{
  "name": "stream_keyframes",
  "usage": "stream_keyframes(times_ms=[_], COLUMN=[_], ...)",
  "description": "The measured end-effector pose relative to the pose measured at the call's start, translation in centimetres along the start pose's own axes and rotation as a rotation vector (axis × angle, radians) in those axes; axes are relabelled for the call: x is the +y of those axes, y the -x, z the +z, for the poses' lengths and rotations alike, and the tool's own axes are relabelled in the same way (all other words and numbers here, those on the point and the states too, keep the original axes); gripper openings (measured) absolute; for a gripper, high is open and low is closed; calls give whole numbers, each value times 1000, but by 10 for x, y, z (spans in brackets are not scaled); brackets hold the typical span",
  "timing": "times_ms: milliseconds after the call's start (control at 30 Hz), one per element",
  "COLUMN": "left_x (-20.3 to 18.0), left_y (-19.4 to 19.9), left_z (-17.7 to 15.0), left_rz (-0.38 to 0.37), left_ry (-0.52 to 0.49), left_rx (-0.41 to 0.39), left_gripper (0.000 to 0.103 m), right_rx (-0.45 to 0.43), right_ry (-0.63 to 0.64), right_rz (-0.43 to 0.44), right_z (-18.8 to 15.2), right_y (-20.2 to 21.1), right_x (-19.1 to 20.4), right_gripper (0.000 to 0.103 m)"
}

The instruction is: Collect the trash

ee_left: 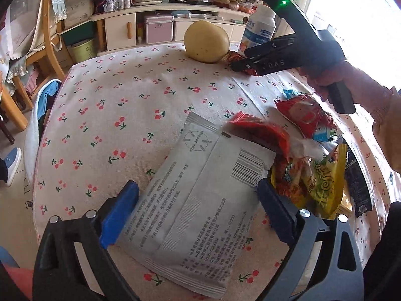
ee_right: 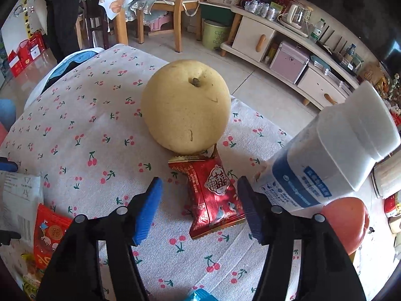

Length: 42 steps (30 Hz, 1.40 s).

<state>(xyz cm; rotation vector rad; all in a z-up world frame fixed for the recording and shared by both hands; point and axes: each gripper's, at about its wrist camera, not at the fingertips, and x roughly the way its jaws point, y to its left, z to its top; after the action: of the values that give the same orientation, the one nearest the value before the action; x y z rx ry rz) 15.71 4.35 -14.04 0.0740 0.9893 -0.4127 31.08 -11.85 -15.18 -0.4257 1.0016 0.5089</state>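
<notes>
Living room, cabinet and chairs behind; a table [ee_left: 105, 115] under a cherry-print cloth carries the work. Just right of the left hand-held gripper [ee_left: 198, 213], a container of collected wrappers [ee_left: 318, 175] is already well filled: red, yellow and dark packets heaped together. So the job looks well along, not finished.

Left hand-held gripper: jaws spread wide, gripping nothing. A flat grey printed pouch [ee_left: 195, 210] lies on the cloth between and under its fingers, one edge leaning onto the heap. Whether the pads touch it I cannot tell. It looks set down short of the container, or about to be taken.

Right hand-held gripper [ee_right: 200, 210]: jaws about half open, pads clear of everything. Between them lies a small red snack wrapper [ee_right: 215, 195], glossy, creased, sealed ends crimped, flat on the cloth. Straight ahead of it, touching its far end, sits a yellow pear [ee_right: 185, 105]; a white bottle [ee_right: 325, 160] stands just off the right finger.

Left to do, by my reading: the red wrapper, the grey pouch.
</notes>
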Motion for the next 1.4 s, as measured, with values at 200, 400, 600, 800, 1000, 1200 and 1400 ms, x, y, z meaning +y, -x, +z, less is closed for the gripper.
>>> stream_keyframes(times_ms=[200, 400, 600, 800, 1000, 1200, 1400], left_x=[-17, -27, -28, -29, -28, -23, -31], left_y=[-7, -14, -12, -7, 5, 28, 51], left_z=[-4, -1, 2, 0, -11, -25, -42], left_rz=[29, 96, 129, 156, 139, 93, 94], left_ry=[-98, -115, -62, 6, 98, 202, 242], left_rx=[25, 20, -2, -13, -30, -75, -117], left_gripper=[99, 99, 87, 82, 81, 81, 81], right_rx=[22, 24, 12, -57, -142, -230, -245], right_ry=[-18, -19, -32, -171, -342, -451, -498], right_rz=[19, 47, 80, 118, 144, 177, 246], right_z=[1, -13, -32, -57, -87, -114, -133], right_y=[-10, 3, 27, 64, 109, 150, 171], right_x=[0, 8, 33, 44, 50, 58, 85], right_gripper=[41, 30, 28, 28, 28, 28, 28])
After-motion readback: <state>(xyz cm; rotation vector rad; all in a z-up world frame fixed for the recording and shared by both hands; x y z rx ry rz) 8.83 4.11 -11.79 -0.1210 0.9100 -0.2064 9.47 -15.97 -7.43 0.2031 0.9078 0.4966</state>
